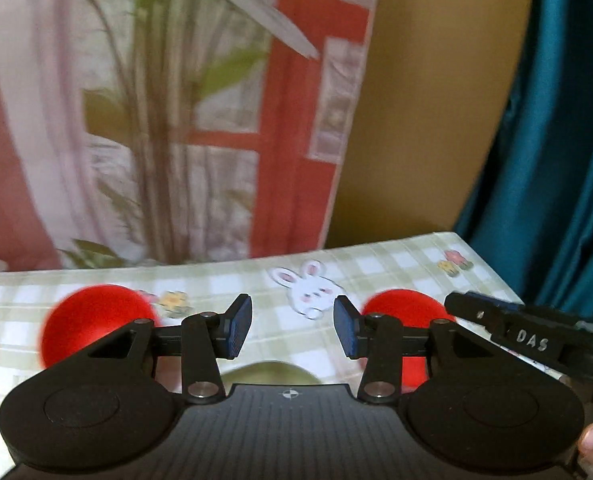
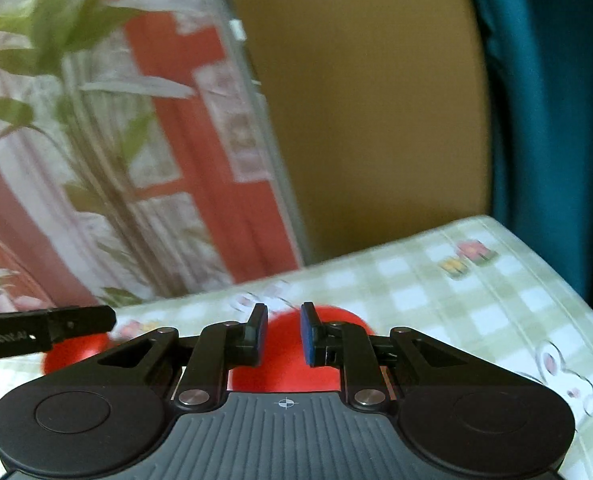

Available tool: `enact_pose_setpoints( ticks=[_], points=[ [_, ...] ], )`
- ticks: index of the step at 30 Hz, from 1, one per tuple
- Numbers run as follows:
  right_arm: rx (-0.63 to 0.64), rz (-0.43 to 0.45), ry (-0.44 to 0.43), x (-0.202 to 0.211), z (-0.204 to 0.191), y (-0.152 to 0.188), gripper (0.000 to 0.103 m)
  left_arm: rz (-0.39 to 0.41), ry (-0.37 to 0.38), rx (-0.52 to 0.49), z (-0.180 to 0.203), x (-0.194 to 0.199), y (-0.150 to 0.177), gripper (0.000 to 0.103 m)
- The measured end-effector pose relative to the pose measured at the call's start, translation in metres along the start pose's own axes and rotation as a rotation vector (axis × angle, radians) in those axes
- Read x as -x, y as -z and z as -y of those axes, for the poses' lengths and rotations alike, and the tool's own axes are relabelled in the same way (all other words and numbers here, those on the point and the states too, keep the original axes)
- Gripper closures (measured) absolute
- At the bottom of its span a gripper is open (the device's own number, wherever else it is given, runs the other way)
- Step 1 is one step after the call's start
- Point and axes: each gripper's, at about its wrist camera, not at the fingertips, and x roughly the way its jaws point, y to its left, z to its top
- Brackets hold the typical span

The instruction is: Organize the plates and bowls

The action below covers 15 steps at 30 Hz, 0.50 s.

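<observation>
With the left claw (image 1: 292, 330) standing open and empty between two red bowls (image 1: 96, 324) on the checked tablecloth (image 1: 396, 264), and the right claw (image 2: 283, 334) narrowly parted over what looks like the nearer bowl (image 2: 292, 364), each should settle squarely over a rim before closing.

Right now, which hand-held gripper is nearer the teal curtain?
Right. The right hand-held gripper is on the teal curtain side; the left hand-held gripper is beyond it, toward the plant.
</observation>
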Motion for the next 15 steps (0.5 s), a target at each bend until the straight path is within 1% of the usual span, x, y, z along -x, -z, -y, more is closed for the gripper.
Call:
enact_pose_setpoints(
  ticks=[3,6,11,15],
  points=[
    [-0.024,-0.018,0.033,-0.006,0.015,0.007,0.085,-0.027,0.038,0.006,0.01,-0.016,0.005,0.056],
    [-0.039,-0.023,0.063,-0.009,0.023,0.014,0.085,-0.066,0.047,0.014,0.016,-0.035,0.01,0.056],
    [-0.064,-0.045,0.072,-0.017,0.034,0.022,0.085,-0.12,0.077,0.027,0.021,-0.06,0.023,0.056],
    [-0.079,-0.063,0.073,-0.024,0.038,0.024,0.085,-0.149,0.077,0.017,0.027,-0.073,0.03,0.056]
  ],
)
